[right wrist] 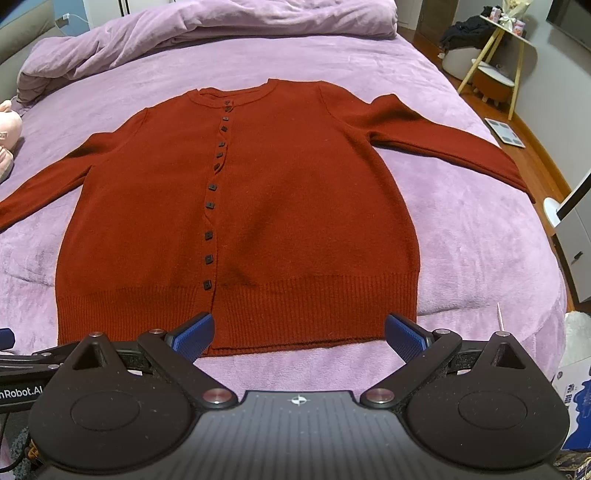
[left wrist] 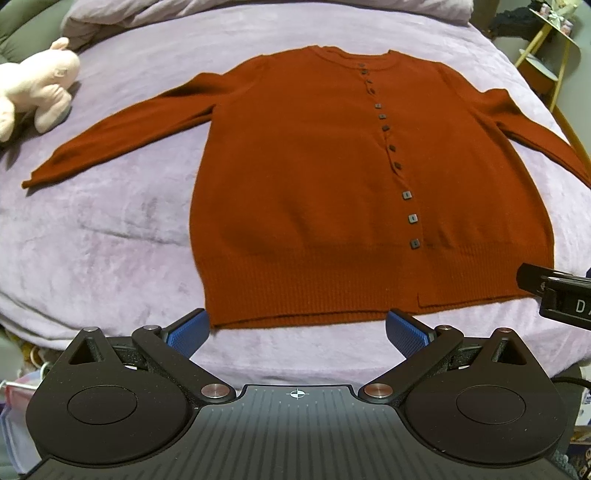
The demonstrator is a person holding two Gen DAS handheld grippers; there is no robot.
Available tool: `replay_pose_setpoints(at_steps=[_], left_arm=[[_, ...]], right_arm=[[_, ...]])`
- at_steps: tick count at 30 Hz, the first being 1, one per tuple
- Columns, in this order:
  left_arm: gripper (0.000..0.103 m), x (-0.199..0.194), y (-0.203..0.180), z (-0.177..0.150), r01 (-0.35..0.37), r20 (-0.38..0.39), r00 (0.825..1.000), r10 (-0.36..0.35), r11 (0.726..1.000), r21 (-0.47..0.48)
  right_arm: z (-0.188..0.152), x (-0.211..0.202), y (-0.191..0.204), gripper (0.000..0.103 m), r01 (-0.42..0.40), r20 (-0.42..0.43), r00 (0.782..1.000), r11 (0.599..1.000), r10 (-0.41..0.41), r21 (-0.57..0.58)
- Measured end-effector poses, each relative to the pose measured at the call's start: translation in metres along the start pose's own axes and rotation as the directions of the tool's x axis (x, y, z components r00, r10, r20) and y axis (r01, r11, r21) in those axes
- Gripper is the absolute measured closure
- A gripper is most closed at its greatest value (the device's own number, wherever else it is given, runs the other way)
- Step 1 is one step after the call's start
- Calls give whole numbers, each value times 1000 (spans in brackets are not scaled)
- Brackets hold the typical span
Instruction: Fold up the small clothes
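At the bed's (right wrist: 480, 258) near edge, I hold both grippers (left wrist: 295, 332) (right wrist: 299, 338) with fingers spread, empty, over the flat cardigan's (left wrist: 332, 184) hem; first fold not begun; next, a sleeve.

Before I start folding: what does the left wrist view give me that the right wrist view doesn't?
Only the left wrist view shows the whole pink plush toy beside the cardigan's sleeve end, and that sleeve's cuff.

Only the right wrist view shows the other sleeve's cuff, the bathroom scale on the floor and the rumpled duvet.

Both show the rust-red cardigan buttoned and flat on the purple bed cover, with the left tongs and right tongs open at its hem.
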State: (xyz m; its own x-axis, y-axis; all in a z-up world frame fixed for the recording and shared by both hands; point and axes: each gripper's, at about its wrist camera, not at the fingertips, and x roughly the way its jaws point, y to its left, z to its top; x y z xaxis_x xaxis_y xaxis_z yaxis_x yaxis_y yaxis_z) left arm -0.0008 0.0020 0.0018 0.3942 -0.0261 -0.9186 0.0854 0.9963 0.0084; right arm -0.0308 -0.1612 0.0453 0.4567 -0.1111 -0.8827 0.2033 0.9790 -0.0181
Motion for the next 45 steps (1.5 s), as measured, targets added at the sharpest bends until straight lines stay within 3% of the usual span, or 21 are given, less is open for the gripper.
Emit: replay_pose_setpoints(at_steps=[45], left_arm=[[0,1,-4,0,2,-10,1000,-2,1000,11]], right_arm=[[1,2,-4,4,-3,-16,1000,1000,4,13]])
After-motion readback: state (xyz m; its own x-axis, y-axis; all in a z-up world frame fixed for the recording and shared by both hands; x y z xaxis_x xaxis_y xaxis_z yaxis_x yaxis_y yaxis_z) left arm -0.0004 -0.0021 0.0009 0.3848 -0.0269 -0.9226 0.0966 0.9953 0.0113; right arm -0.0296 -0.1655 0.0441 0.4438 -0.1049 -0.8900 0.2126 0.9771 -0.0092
